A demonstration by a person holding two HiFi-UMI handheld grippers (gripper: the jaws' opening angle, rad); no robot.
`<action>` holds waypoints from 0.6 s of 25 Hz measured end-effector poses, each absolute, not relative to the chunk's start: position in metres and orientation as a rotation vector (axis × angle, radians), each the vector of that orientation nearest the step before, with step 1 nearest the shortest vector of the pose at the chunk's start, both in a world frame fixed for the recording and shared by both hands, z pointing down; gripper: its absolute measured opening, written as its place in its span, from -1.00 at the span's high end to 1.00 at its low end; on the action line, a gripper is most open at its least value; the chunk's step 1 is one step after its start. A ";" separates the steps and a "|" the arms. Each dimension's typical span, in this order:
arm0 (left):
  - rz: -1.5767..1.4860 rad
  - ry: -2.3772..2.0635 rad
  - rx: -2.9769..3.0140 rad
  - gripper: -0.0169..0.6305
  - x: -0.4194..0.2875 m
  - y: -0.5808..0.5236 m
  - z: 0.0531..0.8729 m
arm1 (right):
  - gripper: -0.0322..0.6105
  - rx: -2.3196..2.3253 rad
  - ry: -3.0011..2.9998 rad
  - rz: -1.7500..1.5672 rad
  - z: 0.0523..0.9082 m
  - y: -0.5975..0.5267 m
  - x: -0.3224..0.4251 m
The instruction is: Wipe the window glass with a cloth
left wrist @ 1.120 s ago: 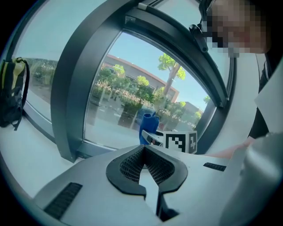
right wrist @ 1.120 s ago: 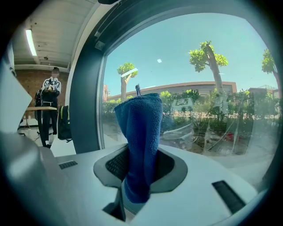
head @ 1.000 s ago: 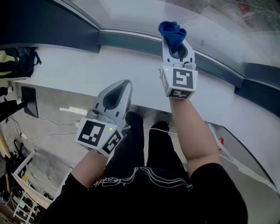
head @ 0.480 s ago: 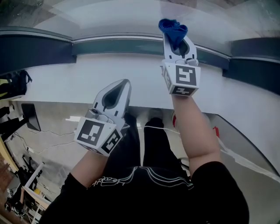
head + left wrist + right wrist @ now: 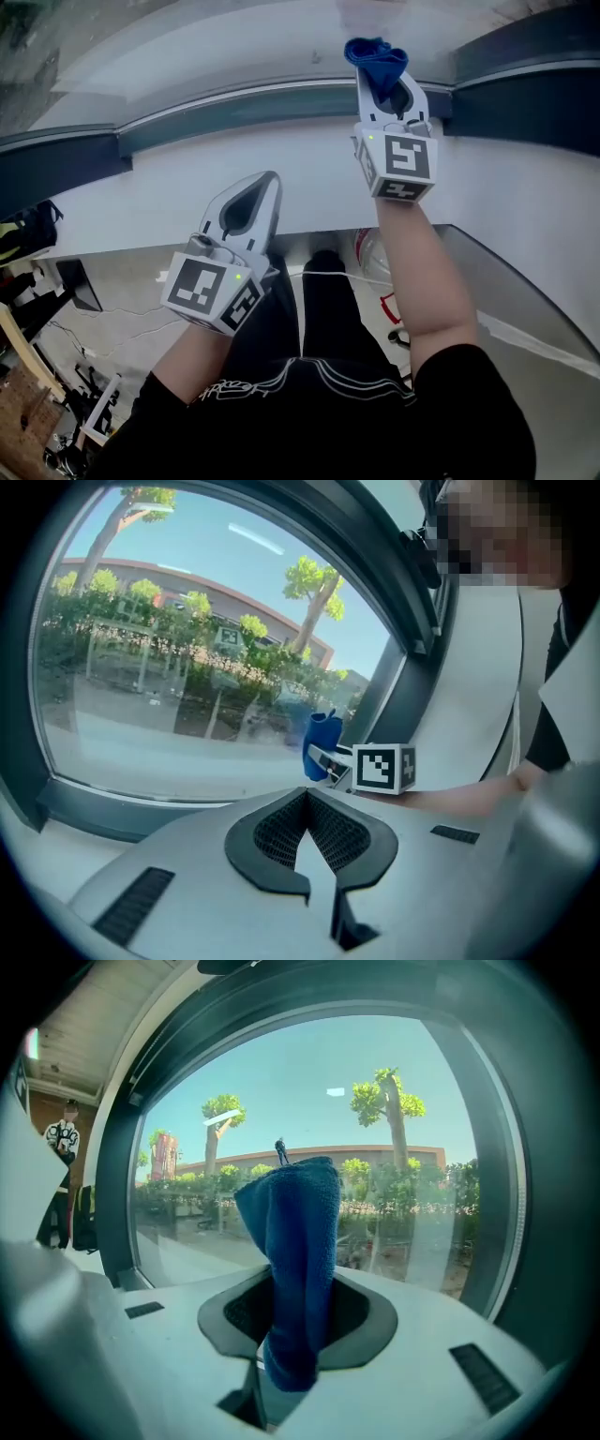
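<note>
A blue cloth stands bunched between the jaws of my right gripper, which is shut on it. In the head view the right gripper holds the cloth up against the window glass. The glass fills the right gripper view, with trees and a building beyond. My left gripper hangs lower, over the white sill, shut with nothing in it. The left gripper view shows its jaws closed, the cloth to the right, and the glass.
A dark window frame runs along the glass's bottom edge and a vertical frame post stands at the right. A person's legs in black trousers stand below the sill. Cables and gear lie on the floor at left.
The view has swung so the window frame tilts the other way. The right gripper with the cloth has shifted slightly right along the glass. The left gripper has barely moved.
</note>
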State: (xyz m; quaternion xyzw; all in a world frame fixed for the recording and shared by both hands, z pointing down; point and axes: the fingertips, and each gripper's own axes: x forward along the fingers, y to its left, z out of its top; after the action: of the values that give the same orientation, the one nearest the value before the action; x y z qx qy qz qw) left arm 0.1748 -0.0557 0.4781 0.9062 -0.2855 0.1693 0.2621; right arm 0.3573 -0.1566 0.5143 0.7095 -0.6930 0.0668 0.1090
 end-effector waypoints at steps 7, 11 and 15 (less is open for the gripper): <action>0.487 -0.663 2.501 0.94 0.229 -0.040 0.478 | 0.61 2.219 -1.916 0.182 0.507 -0.131 0.436; 0.503 -0.617 2.518 0.94 0.255 -0.031 0.478 | 0.61 2.285 -1.844 0.185 0.504 -0.115 0.481; 0.530 -0.580 2.587 0.94 0.272 -0.026 0.474 | 0.61 2.382 -1.757 0.213 0.504 -0.105 0.521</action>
State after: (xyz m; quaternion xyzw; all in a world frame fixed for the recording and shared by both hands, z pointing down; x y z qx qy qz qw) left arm 0.2719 -0.0259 0.4741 0.9340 -0.2093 0.1915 0.2174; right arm 0.5206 -0.1046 0.5040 0.7998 -0.5897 0.0715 0.0868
